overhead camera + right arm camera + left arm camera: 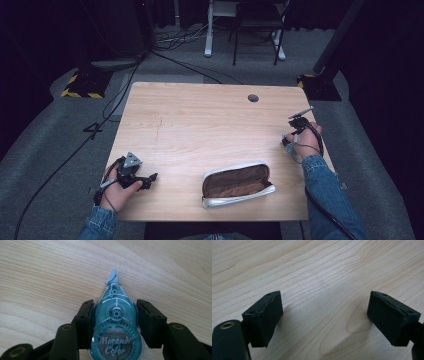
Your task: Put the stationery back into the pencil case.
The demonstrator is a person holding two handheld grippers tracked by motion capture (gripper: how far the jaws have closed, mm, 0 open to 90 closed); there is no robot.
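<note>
Fig.: Your right gripper [113,322] clamped the correction-tape dispenser [115,325] at table's [200,125] right edge; open pencil case [237,184], long axis across you, lay front-left. Left gripper [324,317] open, empty.

- I count two hand-held grippers: the left hand-held gripper [150,179] at lower left of the high view, the right hand-held gripper [295,121] at right.
- One teal correction tape dispenser [115,322], between the right one's jaws in its own view.
- One open pencil case [238,184], lower centre.
- One wooden desk [200,125].
- One round hole [253,98] in the desktop, upper right.
</note>
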